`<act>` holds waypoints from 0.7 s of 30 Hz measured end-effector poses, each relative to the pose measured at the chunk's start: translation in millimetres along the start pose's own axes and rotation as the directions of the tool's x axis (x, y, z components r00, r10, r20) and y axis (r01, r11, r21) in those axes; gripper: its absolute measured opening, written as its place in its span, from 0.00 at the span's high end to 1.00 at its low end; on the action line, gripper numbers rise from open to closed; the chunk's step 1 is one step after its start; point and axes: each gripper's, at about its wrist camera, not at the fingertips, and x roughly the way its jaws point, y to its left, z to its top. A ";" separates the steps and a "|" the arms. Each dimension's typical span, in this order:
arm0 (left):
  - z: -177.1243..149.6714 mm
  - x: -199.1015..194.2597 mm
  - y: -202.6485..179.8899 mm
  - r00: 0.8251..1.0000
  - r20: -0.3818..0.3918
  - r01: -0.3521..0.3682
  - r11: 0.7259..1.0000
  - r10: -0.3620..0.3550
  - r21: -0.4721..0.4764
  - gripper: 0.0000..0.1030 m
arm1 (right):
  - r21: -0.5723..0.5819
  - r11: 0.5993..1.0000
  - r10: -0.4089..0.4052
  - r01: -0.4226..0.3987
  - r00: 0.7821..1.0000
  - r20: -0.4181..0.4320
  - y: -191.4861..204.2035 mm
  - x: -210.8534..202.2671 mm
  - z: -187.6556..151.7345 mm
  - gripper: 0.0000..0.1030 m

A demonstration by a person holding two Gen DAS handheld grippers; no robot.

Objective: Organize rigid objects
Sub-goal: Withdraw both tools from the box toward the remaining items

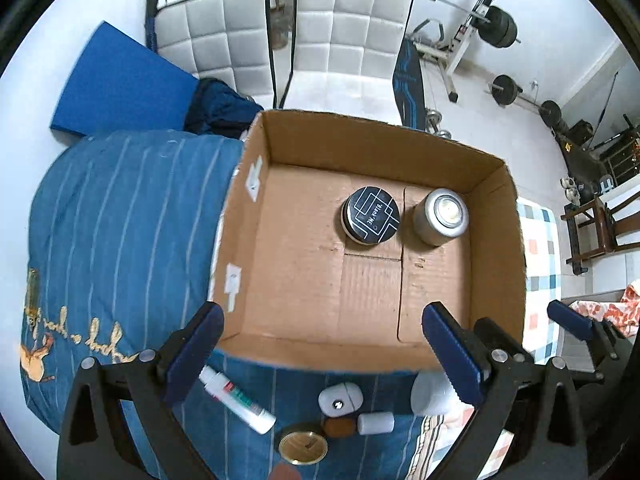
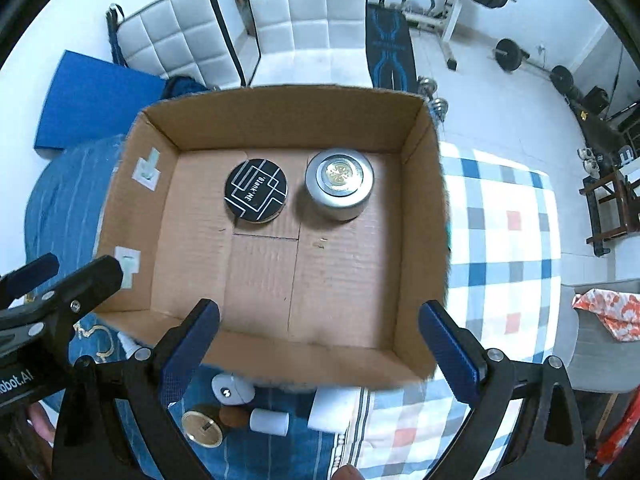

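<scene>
An open cardboard box sits on the bed and holds a black round tin and a silver jar. In front of the box lie a white tube, a white oval case, a small white cylinder, a brown disc, a gold lid and a white cup. My left gripper is open and empty above the box's near edge. My right gripper is open and empty there too.
A blue striped blanket covers the bed left of the box, a checked cloth to the right. White quilted chairs and gym weights stand beyond. The right gripper shows at the left wrist view's right edge.
</scene>
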 end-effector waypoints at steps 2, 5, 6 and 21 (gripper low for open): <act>-9.9 -14.6 -0.3 1.000 0.029 -0.008 1.000 0.007 0.007 0.01 | -0.001 1.000 0.005 -0.005 1.000 0.021 -0.4 -9.9 -5.6 0.01; -22.8 -32.9 -0.8 0.997 0.071 -0.017 1.000 0.015 0.020 0.01 | -0.010 1.000 0.009 -0.008 0.999 0.053 -0.4 -30.2 -20.6 0.01; -27.8 -39.1 -1.5 0.996 0.085 -0.015 1.000 0.013 0.024 0.01 | -0.009 1.000 0.013 -0.013 0.998 0.062 -0.7 -35.7 -25.6 0.01; -118.8 -1.1 16.9 0.985 -0.056 -0.158 0.986 0.161 0.049 0.01 | 0.055 0.996 0.080 -0.076 0.994 -0.068 -31.1 1.1 -116.3 0.00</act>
